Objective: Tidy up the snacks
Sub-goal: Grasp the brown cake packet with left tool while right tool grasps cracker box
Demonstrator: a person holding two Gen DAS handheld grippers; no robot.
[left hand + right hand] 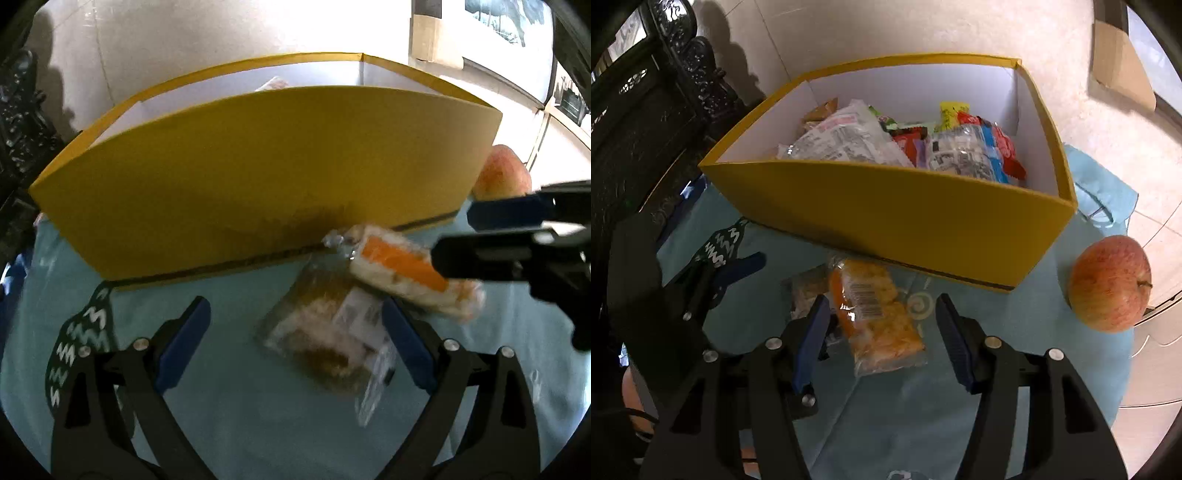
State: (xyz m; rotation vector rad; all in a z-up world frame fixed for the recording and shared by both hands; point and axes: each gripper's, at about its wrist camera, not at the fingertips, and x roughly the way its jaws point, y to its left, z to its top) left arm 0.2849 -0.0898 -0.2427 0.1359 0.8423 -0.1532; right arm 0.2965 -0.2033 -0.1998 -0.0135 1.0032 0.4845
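Right gripper [881, 332]: my jaws are spread wide, straddling the orange cracker packet [877, 314] without touching it.
Left gripper [295, 339]: my jaws are spread wide around the clear brown snack packet [325, 332] on the cloth.
Packets: overlapping, just beside the box's front wall.
Yellow box [905, 221]: holds many wrapped snacks [886, 144].
Apple [1110, 283]: right of the box.
Blue cloth [905, 406]: under everything.

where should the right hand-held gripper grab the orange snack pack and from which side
Grip the orange snack pack across its narrow middle, coming down from above. It lies flat on the blue cloth with its long axis pointing toward the yellow box, and the open right hand-held gripper already straddles its long edges. Its left edge overlaps a clear brown-snack pack, so pinch only the top one.
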